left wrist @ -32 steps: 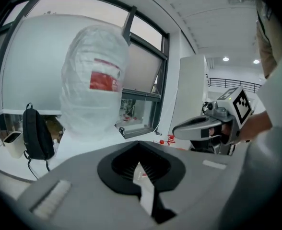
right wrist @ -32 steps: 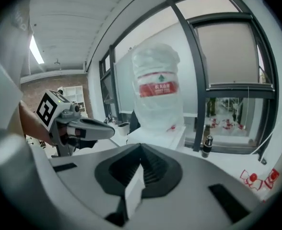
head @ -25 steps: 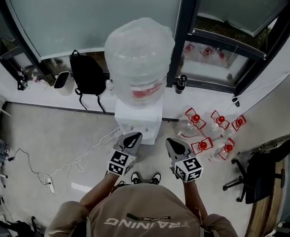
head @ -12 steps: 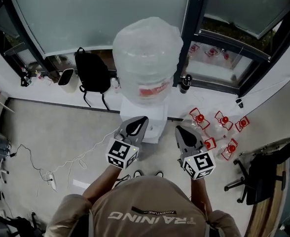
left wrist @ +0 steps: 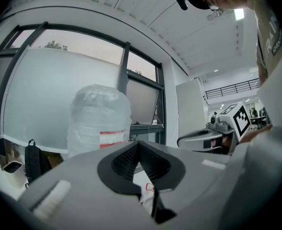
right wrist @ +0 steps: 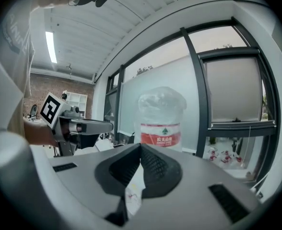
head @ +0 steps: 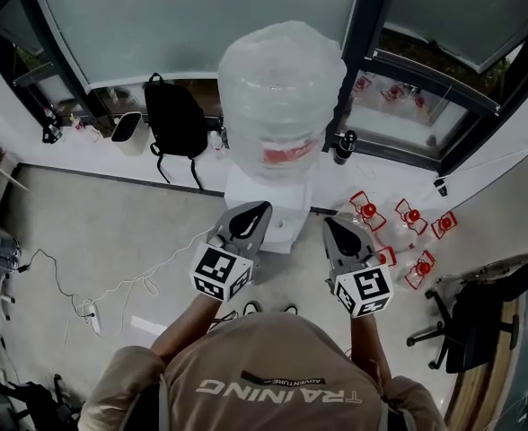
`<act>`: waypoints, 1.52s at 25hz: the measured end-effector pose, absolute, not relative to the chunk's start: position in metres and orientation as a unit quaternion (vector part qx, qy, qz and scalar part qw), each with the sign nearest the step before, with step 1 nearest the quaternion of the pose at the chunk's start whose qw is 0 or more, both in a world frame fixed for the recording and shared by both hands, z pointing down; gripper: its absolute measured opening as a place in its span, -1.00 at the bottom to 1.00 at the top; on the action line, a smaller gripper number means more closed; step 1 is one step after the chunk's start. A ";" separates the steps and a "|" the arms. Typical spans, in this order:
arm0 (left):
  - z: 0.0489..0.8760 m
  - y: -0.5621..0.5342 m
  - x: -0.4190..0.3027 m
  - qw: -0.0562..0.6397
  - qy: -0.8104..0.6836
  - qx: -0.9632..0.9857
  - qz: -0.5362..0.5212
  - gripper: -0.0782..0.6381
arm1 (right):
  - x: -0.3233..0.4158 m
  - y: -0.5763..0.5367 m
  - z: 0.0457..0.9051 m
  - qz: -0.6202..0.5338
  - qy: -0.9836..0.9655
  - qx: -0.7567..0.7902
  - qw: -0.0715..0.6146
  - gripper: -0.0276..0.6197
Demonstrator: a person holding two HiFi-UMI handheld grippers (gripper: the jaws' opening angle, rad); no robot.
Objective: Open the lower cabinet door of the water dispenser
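- Both tongs have come up since a second ago. In the head view my left tongs [head: 257, 210] and right tongs [head: 330, 222] now sit side by side, apart from each other, over the front edge of the water dispenser [head: 286, 206].
- In the same view the big bottle [head: 282, 88] stands upright on the dispenser, and a black backpack [head: 176, 119] leans by the window to its left. The lower door is hidden from up here, somewhere below my tongs.
- In the left gripper view my jaws meet at the tips with nothing between them. The bottle stands ahead, a little to the left.
- In the right gripper view the jaws are closed as well and empty. The bottle rises straight ahead beyond the tips.
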State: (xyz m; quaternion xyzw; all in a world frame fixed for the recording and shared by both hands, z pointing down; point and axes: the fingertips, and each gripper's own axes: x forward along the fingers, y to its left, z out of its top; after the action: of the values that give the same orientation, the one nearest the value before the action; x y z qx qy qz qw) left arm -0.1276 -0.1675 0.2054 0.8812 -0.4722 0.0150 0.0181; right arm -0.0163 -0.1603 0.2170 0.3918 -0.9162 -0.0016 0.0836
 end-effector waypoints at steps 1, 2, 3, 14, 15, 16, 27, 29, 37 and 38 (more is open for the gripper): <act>0.205 -0.165 -0.127 0.017 -0.473 0.881 0.015 -0.78 | -0.017 -0.159 0.219 0.000 -0.917 0.390 0.086 -0.89; 0.205 -0.163 -0.128 0.016 -0.473 0.881 0.017 -0.78 | -0.019 -0.158 0.221 0.001 -0.918 0.387 0.089 -0.89; 0.206 -0.162 -0.128 0.016 -0.474 0.880 0.018 -0.78 | -0.021 -0.157 0.223 0.002 -0.918 0.386 0.090 -0.89; 0.223 -0.155 -0.123 0.026 -0.472 0.880 0.040 -0.78 | -0.018 -0.146 0.229 -0.013 -0.908 0.401 0.122 -0.89; 0.222 -0.154 -0.123 0.019 -0.472 0.880 0.046 -0.78 | -0.016 -0.147 0.227 -0.011 -0.907 0.405 0.114 -0.89; 0.222 -0.154 -0.123 0.013 -0.473 0.879 0.054 -0.78 | -0.014 -0.148 0.226 -0.009 -0.906 0.410 0.106 -0.89; 0.231 -0.156 -0.123 0.012 -0.478 0.876 0.058 -0.78 | 0.006 -0.148 0.232 -0.001 -0.894 0.435 0.105 -0.89; 0.230 -0.157 -0.124 -0.005 -0.482 0.874 0.065 -0.78 | 0.007 -0.149 0.231 -0.007 -0.893 0.438 0.099 -0.89; 0.235 -0.163 -0.124 -0.014 -0.490 0.870 0.059 -0.78 | 0.007 -0.157 0.231 -0.020 -0.893 0.440 0.090 -0.89; 0.239 -0.162 -0.126 -0.012 -0.489 0.870 0.066 -0.78 | 0.006 -0.157 0.236 -0.013 -0.893 0.441 0.088 -0.89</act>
State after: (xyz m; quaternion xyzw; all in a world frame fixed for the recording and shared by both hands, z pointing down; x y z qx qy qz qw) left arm -0.1259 -0.1622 0.2390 0.8696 -0.4891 0.0663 -0.0116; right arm 0.0058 -0.1570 0.2359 0.4410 -0.8931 -0.0126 0.0879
